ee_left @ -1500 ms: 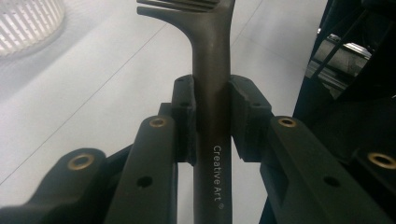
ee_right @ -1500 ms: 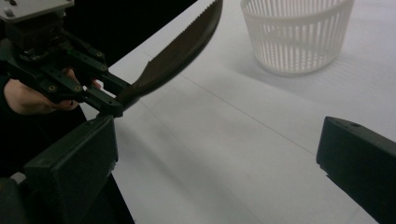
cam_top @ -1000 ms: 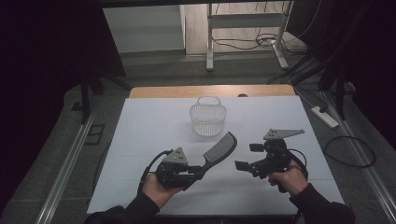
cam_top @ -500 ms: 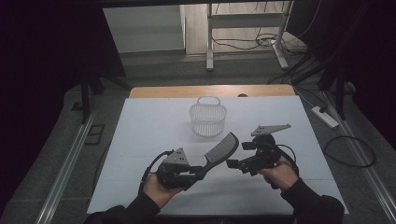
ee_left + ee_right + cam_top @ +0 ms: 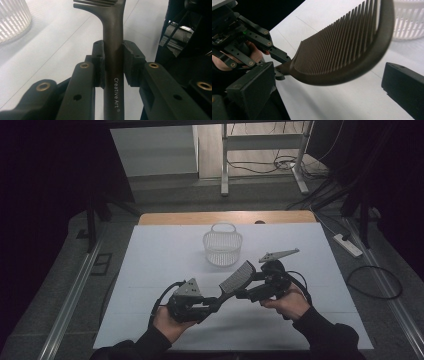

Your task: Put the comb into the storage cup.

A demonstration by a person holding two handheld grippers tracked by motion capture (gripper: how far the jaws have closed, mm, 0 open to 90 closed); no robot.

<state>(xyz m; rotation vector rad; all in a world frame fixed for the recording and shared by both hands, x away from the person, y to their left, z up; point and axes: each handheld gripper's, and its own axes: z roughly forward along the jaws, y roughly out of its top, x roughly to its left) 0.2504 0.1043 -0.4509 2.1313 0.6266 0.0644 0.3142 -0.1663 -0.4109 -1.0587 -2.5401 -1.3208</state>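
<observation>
Comb, dark grey plastic with a wide curved toothed head and a slim handle [image 5: 237, 277]: it sits lower centre of the high view, raised above the white table sheet [image 5: 150, 270], its head tilted up toward the right and its handle running down-left into the left gripper [image 5: 212, 304]. In the left gripper view the handle [image 5: 113, 62] stands upright in the middle of the frame, clamped between the two black pads [image 5: 98, 60], which press on it from both sides; the words "Creative Art" are printed on it just below the pads, and the first teeth fan out at the top edge.

The right gripper [image 5: 250, 292], held in the person's right hand [image 5: 285, 302], lies just right of the comb's head in the high view, pointing left toward it. In the right gripper view the toothed head [image 5: 342, 50] fills the upper middle of the frame, with the gripper's own black jaws standing apart at lower left and lower right; the head lies between them, and neither pad touches it, so this gripper is released. The left gripper and the left hand behind it show at the upper left of that view.

A white slatted plastic basket with a loop handle [image 5: 222, 245] stands on the sheet above the comb, near the frame's centre, well apart from both grippers.
</observation>
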